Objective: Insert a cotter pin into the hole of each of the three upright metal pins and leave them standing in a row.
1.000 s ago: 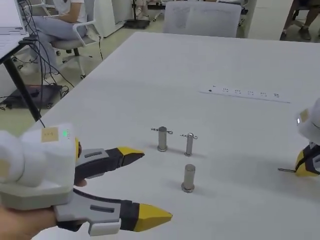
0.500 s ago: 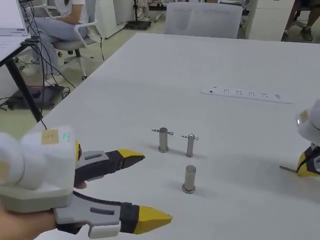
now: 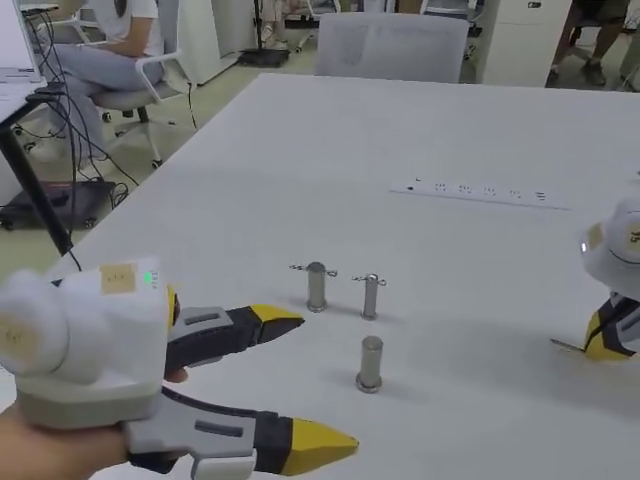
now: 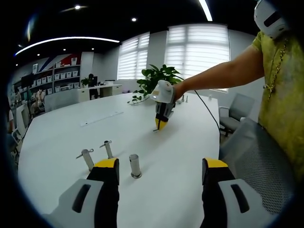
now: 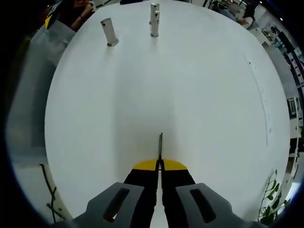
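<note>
Three upright metal pins stand on the white table. The far left pin (image 3: 316, 286) and the far right pin (image 3: 370, 296) each carry a cotter pin through the top. The nearer pin (image 3: 370, 362) has a bare top. My left gripper (image 3: 310, 380) hovers open and empty to the left of the pins, which also appear between its jaws (image 4: 135, 166). At the table's right side my right gripper (image 3: 612, 340) is shut on a cotter pin (image 5: 160, 145), whose thin end (image 3: 565, 345) sticks out toward the pins and rests low at the tabletop.
A strip of sockets (image 3: 480, 190) is set into the table beyond the pins. A grey chair (image 3: 390, 45) stands at the far edge, and a person sits at a desk (image 3: 110, 40) at far left. A potted plant (image 4: 159, 78) stands at the table's other end.
The head camera has tilted slightly, shifting the whole picture. The pins stay put and both grippers hold about the same places.
</note>
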`<state>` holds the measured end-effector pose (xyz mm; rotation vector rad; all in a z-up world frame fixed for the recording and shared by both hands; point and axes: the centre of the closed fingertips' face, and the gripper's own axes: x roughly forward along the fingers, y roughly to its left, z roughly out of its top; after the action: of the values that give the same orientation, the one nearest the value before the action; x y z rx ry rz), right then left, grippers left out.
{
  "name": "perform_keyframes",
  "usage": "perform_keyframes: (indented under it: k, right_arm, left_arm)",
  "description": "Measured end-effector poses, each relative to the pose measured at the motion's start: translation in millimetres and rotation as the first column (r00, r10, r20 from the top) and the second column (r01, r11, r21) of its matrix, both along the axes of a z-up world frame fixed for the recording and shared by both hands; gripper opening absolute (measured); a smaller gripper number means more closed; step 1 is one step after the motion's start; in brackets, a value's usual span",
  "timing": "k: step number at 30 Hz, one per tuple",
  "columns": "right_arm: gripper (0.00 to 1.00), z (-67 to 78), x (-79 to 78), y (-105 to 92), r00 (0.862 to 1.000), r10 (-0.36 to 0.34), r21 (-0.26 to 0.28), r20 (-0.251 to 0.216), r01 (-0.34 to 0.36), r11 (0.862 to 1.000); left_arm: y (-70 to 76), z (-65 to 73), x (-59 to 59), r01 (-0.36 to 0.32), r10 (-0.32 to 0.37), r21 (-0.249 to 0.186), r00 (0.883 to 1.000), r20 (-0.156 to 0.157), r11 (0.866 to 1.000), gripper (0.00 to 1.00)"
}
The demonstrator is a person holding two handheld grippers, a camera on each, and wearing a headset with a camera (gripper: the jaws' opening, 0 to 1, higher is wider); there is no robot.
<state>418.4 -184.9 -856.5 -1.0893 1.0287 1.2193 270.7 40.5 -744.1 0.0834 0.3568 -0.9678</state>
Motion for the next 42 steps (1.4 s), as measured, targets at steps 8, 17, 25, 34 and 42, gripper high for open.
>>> perform_keyframes:
  k: [8, 17, 25, 34, 42]
  right_arm:
    - [0.02, 15.8, -35.4, 25.8, 0.997, 0.061, 0.026, -0.046, -0.06, 0.998]
    - [0.02, 42.7, -80.6, 60.3, 0.983, 0.151, 0.071, -0.106, -0.144, 0.987]
    - [0.02, 63.6, -112.6, 87.5, 0.967, 0.228, 0.103, -0.116, -0.217, 0.971]
    - [0.02, 84.2, -136.9, 119.0, 0.947, 0.298, 0.138, -0.121, -0.281, 0.95]
    - [0.02, 90.3, -146.0, 132.4, 0.936, 0.333, 0.142, -0.111, -0.317, 0.938]
  left_arm:
    - [-19.1, 2.5, -2.4, 0.06, -0.06, -0.003, 0.998, 0.016, 0.998, 0.69]
    - [-39.4, 5.5, -1.7, 0.151, -0.151, 0.014, 0.987, 0.048, 0.988, 0.64]
    - [-55.5, 5.0, 2.3, 0.209, -0.209, 0.02, 0.976, 0.067, 0.978, 0.56]
    - [-68.2, -1.2, -0.4, 0.256, -0.258, 0.034, 0.962, 0.083, 0.966, 0.42]
    - [-74.8, -1.5, 1.5, 0.265, -0.268, 0.043, 0.959, 0.089, 0.963, 0.31]
